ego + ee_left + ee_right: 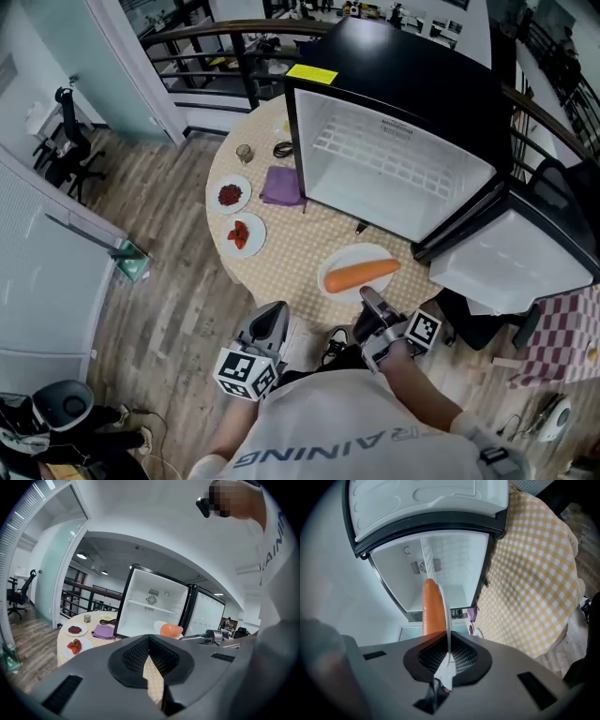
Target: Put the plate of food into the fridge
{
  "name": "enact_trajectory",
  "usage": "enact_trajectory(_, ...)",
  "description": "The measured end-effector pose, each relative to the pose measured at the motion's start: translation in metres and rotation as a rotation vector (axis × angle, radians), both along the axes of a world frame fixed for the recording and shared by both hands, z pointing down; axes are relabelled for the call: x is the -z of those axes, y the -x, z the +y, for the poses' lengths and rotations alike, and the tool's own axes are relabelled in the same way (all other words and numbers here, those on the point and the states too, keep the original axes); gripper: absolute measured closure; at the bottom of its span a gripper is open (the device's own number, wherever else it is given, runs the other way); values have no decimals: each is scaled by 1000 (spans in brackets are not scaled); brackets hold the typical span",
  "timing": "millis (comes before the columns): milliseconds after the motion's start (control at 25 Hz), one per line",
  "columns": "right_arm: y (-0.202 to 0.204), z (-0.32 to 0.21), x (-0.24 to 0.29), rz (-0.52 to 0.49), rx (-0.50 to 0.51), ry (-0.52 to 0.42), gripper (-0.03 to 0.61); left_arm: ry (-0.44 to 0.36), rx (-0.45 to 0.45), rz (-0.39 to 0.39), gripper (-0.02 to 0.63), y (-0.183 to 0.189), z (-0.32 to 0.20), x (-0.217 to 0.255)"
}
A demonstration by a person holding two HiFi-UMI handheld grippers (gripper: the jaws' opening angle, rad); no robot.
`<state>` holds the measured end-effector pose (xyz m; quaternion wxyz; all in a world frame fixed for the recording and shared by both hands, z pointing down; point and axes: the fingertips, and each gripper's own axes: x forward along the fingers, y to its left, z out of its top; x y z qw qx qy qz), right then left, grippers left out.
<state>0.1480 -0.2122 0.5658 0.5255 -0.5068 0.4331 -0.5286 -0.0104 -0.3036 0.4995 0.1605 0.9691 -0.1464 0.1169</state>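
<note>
Holding the plate by one thin bit of rim is the risk here. If it sags or twists in that pinch, the loose carrot can roll off, or the plate can slip out altogether. Clipping the fridge sill or the open door on the way in would do the same.

The right gripper has its jaws nearly together, clamped on the near rim of the plate. The plate looks roughly level above the near edge of the checked table, just in front of the open fridge and not inside yet.

The left gripper has its jaws closed with nothing between them, and it hangs near the table edge beside the person.
</note>
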Motion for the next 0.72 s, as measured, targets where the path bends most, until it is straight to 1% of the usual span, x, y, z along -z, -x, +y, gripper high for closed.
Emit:
enact_trajectory(200, -36, -9, -10, 38, -5, 31, 545, -16, -21, -9, 604, -32, -17, 5)
enact_trajectory(320, -47, -13, -9, 36, -32, 28, 544, -22, -48, -25, 604, -44, -23, 4)
enact_trajectory(400, -52, -12, -10, 23, -68, 27, 545, -24, -72, -28, 604, -51, -29, 4)
enact_trajectory(520, -61, -13, -15, 23, -124, 49, 544, -18, -107, -12, 604, -66, -42, 5)
enact_trajectory(640, -68, -14, -16, 24, -191, 73, 543, -15, -179, 1, 604, -79, -51, 5)
enact_trajectory(720, -73, -14, -16, 21, -253, 84, 545, -16, -235, 8, 604, -87, -58, 6)
